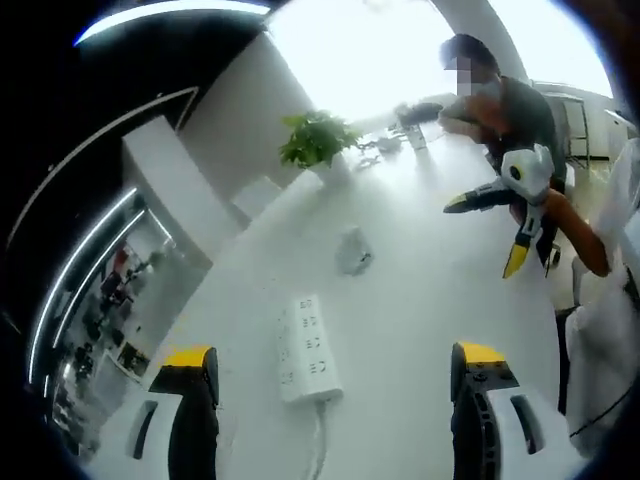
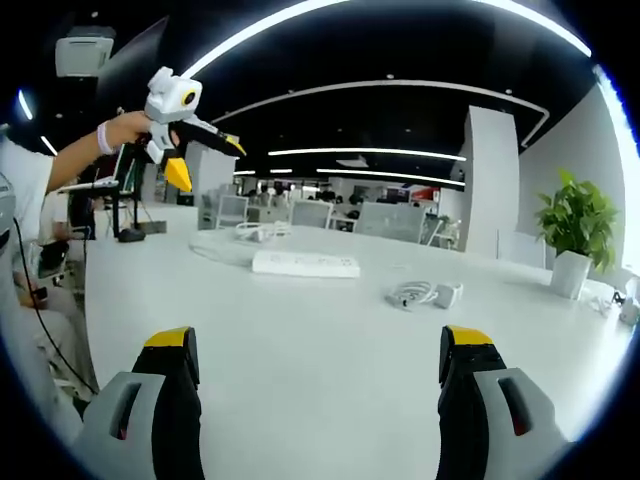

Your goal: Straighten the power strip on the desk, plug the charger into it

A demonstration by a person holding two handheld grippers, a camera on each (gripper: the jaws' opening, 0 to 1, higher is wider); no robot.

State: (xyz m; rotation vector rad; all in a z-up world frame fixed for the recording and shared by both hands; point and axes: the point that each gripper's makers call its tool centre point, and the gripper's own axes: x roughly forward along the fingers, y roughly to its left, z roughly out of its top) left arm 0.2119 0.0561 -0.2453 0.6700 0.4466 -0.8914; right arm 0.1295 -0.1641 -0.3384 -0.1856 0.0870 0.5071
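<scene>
A white power strip lies flat on the white desk, its cord running back toward me. It sits just ahead of my left gripper, which is open and empty. Farther off lies the white charger with its coiled cable. My right gripper hangs in the air at the right, open, in a hand. In the right gripper view, the power strip lies crosswise in mid-desk, and the charger is to its right and nearer. My right gripper is open above bare desk. The left gripper is raised at the upper left.
A potted plant stands at the desk's far end. A person sits beyond it with small items on the desk. A loose pile of cable lies behind the strip. White cloth hangs at the right edge.
</scene>
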